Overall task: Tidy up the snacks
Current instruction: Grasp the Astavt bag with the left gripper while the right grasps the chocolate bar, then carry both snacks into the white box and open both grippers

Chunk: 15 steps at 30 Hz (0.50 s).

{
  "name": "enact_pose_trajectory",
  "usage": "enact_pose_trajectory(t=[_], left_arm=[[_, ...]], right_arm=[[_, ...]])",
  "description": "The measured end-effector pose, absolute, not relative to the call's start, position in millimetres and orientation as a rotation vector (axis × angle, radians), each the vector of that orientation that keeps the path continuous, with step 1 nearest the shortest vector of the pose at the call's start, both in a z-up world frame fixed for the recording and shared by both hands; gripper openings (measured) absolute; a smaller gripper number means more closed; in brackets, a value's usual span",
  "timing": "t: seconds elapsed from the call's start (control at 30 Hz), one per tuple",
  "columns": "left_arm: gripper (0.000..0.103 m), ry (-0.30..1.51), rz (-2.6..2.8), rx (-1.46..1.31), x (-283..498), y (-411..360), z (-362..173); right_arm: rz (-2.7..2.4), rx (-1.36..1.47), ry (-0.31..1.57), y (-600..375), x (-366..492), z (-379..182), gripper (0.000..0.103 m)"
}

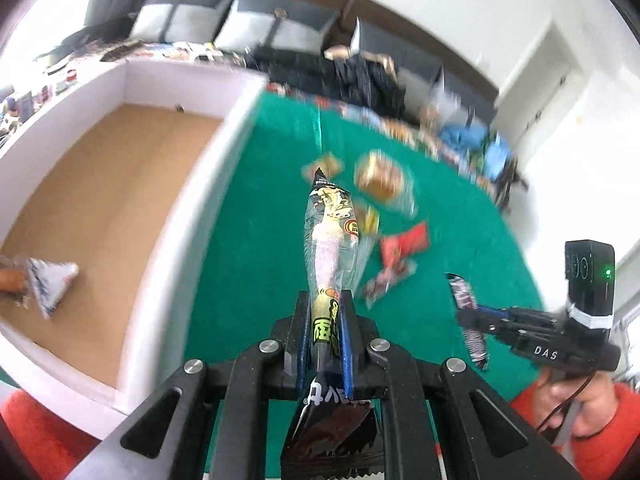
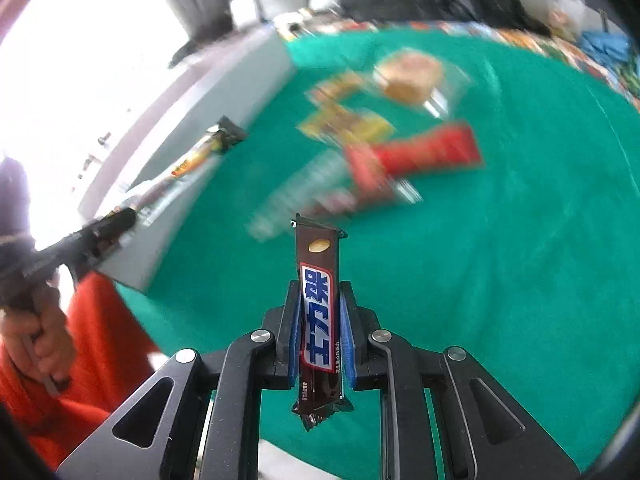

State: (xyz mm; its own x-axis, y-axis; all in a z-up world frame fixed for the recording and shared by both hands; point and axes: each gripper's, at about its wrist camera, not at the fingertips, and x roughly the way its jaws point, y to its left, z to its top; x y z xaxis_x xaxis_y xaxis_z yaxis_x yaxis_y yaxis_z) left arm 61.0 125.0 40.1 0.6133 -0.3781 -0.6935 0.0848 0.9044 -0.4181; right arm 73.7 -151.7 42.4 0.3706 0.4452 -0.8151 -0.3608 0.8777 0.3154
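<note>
Two grippers each clamp a snack above the green cloth. Left of the cloth, a white box holds a small white packet, its far left corner cut off by the frame. The left gripper pinches a long fish snack near the box. On the cloth's middle lies a blurred snack pile, labels unreadable. Rightmost, the right gripper grips a brown bar.
</note>
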Motion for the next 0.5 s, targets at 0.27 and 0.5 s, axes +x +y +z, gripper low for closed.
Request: enact_pose_trajectory(t=[0.27,0.5], left_arm=[[0.012,0.713,-0.175,-0.457,64.4,201.1,100.4],[0.029,0.721,0.142,-0.298,75.4,278.4,105.6]], right_arm=[[0.680,0.188,0.932,-59.7,115.9,115.2,0.018],[0.859,0.261,0.881,56.6,149.8,166.9,0.030]])
